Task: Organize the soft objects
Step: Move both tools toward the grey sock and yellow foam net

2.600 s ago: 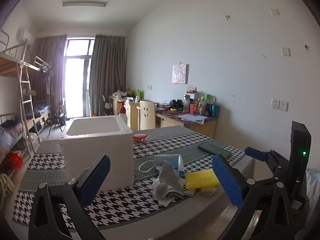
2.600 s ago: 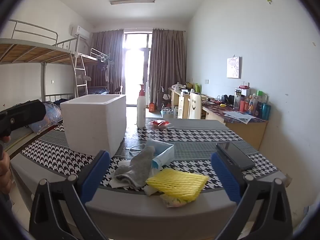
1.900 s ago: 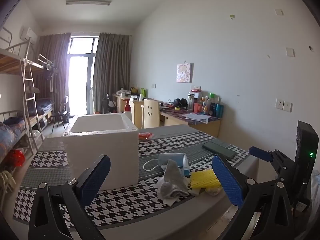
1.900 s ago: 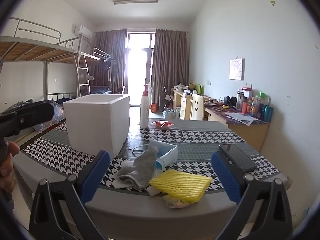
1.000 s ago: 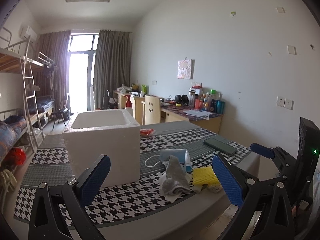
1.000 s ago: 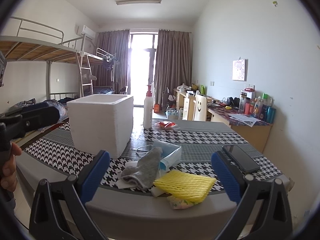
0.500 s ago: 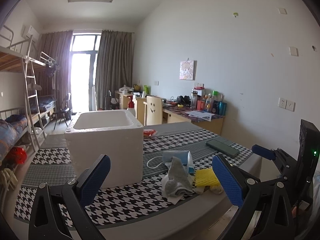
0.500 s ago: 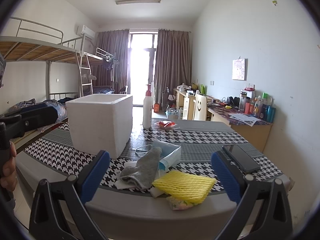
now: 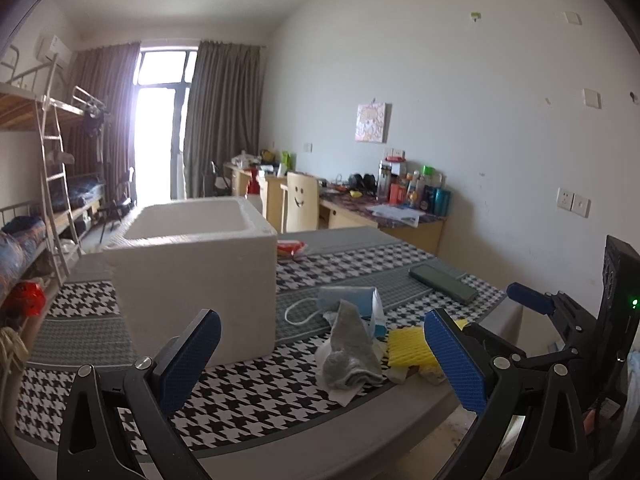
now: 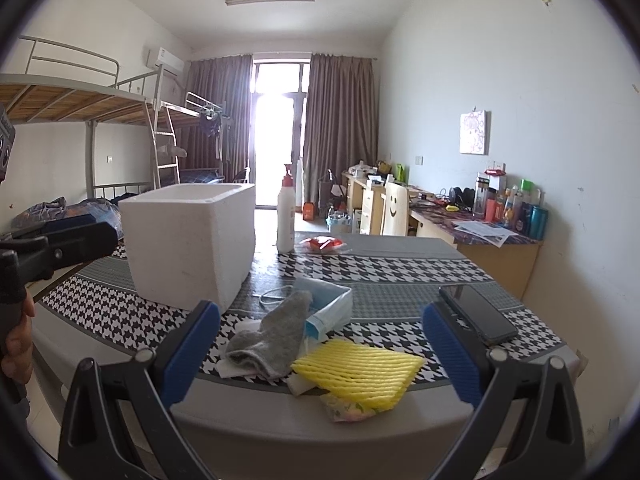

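Note:
A pile of soft things lies near the table's front edge: a grey sock [image 10: 276, 332] [image 9: 352, 348], a yellow foam net sleeve [image 10: 360, 372] [image 9: 408, 346], a blue face-mask pack [image 10: 328, 312] [image 9: 348, 298] and white tissue [image 10: 236, 364]. Behind them to the left stands an empty white foam box [image 10: 192, 240] [image 9: 192, 276]. My right gripper [image 10: 320, 356] is open in front of the pile, short of the table edge. My left gripper [image 9: 320, 364] is also open, off the front edge, left of the pile. Nothing is held.
A black phone [image 10: 476, 314] [image 9: 442, 282] lies at the table's right. A white pump bottle [image 10: 285, 216] and a red wrapper [image 10: 322, 243] sit behind the box. The table [image 10: 400, 268] has a houndstooth cloth. A hand [image 10: 16, 340] holds the left gripper's handle.
Both views have shifted only slightly; the left gripper has drifted a little nearer the table. Both grippers stay open and the objects have not moved.

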`<action>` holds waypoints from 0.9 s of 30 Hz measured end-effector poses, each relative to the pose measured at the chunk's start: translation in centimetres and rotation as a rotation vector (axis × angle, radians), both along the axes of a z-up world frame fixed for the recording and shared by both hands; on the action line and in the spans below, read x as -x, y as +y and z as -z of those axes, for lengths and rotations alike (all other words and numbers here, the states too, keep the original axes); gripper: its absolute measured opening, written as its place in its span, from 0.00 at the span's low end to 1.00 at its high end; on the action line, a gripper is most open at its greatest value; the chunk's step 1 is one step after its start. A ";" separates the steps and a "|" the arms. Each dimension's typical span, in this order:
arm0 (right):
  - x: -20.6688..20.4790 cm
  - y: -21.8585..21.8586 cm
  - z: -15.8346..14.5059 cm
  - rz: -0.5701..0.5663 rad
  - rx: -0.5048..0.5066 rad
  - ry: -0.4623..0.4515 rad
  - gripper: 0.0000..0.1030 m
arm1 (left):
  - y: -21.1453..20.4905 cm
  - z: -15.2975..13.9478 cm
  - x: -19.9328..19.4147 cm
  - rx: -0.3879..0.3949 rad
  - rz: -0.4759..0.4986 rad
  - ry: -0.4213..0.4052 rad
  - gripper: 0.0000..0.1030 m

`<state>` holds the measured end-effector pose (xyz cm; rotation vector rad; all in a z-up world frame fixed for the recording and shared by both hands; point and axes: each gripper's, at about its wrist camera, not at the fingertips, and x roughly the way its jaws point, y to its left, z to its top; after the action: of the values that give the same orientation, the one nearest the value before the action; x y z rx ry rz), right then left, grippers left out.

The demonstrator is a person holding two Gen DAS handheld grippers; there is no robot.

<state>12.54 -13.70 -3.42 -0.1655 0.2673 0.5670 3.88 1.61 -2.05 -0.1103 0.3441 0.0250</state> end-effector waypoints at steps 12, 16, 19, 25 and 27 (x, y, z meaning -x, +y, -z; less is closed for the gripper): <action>-2.0 -0.6 1.3 0.009 0.015 0.061 0.99 | -0.4 1.9 -3.2 -0.009 0.006 0.080 0.99; -2.4 -0.6 1.8 0.014 0.027 0.075 0.99 | -0.9 2.7 -4.3 -0.017 0.019 0.113 0.99; -2.8 -0.9 2.2 0.017 0.031 0.092 0.99 | -1.0 3.2 -5.1 -0.014 0.025 0.135 0.99; -3.7 -1.5 2.9 0.030 0.036 0.123 0.99 | -1.0 4.0 -6.4 0.001 0.032 0.171 0.99; -3.9 -1.6 3.1 0.030 0.041 0.131 0.99 | -1.1 4.2 -6.8 0.003 0.034 0.182 0.99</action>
<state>16.48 -15.26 -6.50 -0.1637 0.4082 0.5432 10.66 0.51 -6.29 -0.1052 0.5277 0.0009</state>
